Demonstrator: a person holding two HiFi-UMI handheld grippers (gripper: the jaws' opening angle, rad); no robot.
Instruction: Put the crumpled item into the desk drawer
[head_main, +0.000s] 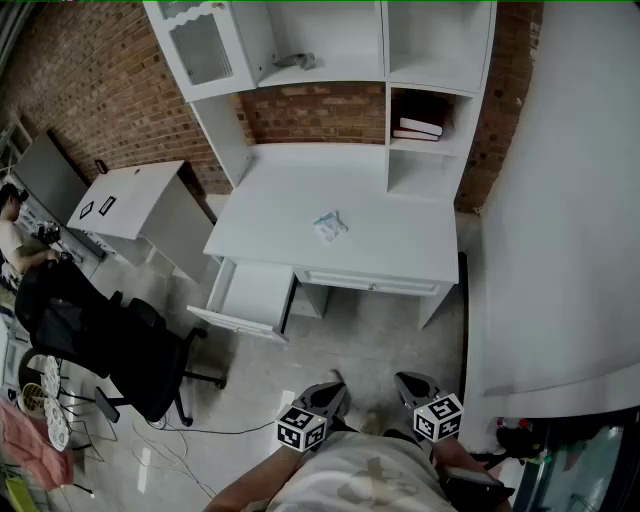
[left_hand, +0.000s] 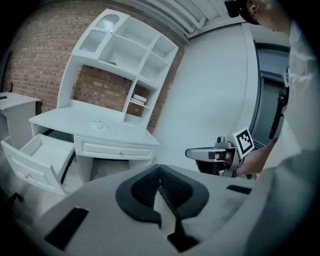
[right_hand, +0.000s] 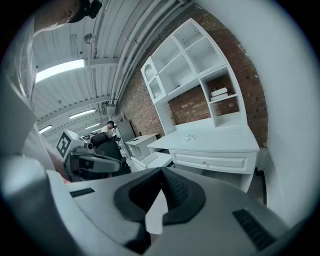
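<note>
The crumpled item (head_main: 330, 226) is a small pale wad lying on top of the white desk (head_main: 300, 200); it also shows as the wad (left_hand: 98, 123) and the wad (right_hand: 189, 137) in the gripper views. The desk's left drawer (head_main: 252, 298) is pulled out and looks empty. The drawer (left_hand: 37, 152) shows the same way from the left gripper. Both grippers hang low near the person's body, well short of the desk. My left gripper (head_main: 335, 392) and right gripper (head_main: 408, 384) each have their jaws shut with nothing in them.
A closed drawer (head_main: 370, 281) sits right of the open one. A black office chair (head_main: 130, 345) stands on the floor at left, with cables beside it. Another white cabinet (head_main: 130, 200) is behind it. A white wall (head_main: 560, 200) runs along the right. Books (head_main: 420, 127) lie in the hutch.
</note>
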